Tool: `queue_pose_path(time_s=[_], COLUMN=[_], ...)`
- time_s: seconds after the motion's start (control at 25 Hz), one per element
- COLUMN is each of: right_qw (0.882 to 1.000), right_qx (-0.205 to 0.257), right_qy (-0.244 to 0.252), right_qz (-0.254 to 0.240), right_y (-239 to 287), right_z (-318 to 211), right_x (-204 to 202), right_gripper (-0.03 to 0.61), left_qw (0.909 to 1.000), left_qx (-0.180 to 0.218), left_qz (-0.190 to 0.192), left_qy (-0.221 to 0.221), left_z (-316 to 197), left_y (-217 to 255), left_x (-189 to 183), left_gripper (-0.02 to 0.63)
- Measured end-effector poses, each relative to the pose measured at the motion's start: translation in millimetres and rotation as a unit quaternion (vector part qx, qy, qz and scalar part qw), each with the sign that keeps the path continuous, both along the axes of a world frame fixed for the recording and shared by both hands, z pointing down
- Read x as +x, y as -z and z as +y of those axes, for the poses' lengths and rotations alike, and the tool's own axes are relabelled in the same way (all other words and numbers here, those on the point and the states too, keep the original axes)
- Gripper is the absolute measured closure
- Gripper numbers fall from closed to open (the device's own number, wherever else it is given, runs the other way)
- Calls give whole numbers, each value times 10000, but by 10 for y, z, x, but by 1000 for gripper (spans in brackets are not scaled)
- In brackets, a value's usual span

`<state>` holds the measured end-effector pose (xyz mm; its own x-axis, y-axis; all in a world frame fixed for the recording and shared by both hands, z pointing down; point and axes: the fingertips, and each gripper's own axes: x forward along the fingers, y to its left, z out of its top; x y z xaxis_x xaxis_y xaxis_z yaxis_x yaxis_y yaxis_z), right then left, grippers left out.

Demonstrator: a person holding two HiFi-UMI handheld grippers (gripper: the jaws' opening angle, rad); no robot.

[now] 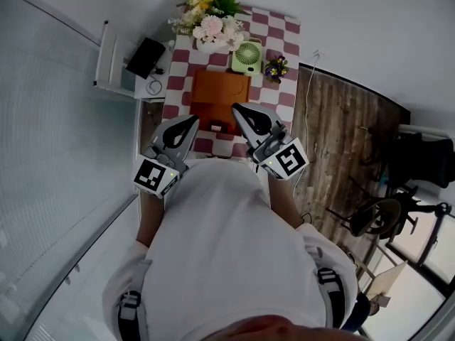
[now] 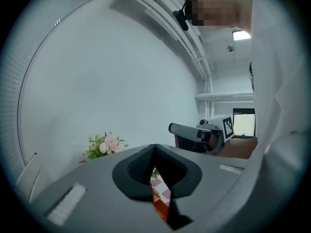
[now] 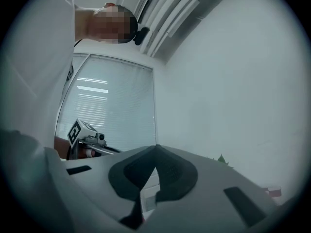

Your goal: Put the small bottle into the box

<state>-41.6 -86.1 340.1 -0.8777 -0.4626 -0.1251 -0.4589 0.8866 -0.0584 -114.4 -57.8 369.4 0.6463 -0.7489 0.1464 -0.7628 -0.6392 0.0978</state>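
**Both tongs closed and empty, held at the chest above the table**

Lowest in the head view, the person's white shirt (image 1: 227, 247) fills the bottom centre. Just above it, left of centre, the grey two-jaw left gripper (image 1: 192, 121) has its jaws together with nothing between them. Right of centre, the matching right gripper (image 1: 237, 110) is likewise closed on nothing.

Beyond their tips lies the red-and-white checked tablecloth (image 1: 284, 69), with the flat orange-brown box (image 1: 220, 91) at the frame's upper middle. A small reddish item (image 1: 216, 126) sits at the box's near edge. It may be the small bottle, but it is too small to be sure.

Farther up stand a pale green desk fan (image 1: 248, 55), a little pot of purple flowers (image 1: 276, 68) and, at the top edge, a bouquet of pink and yellow flowers (image 1: 213, 20).

A bottle that size is probably light, stiff and smooth, so likely to slip or roll. Pinching it across the middle of the body, below the cap, looks safest
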Motion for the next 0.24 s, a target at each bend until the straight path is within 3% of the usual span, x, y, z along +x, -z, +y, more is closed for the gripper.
queue_pose_path(time_s=[0.24], right_qw=[9997], right_qx=[212], right_qy=[26], right_qz=[121], right_y=[140], right_z=[-6], right_x=[-280], right_gripper=[578], left_qw=[9998], left_qx=[106], left_qz=[176], left_qy=[-5], left_z=[-47], left_y=[32], left_x=[-267], left_gripper=[612])
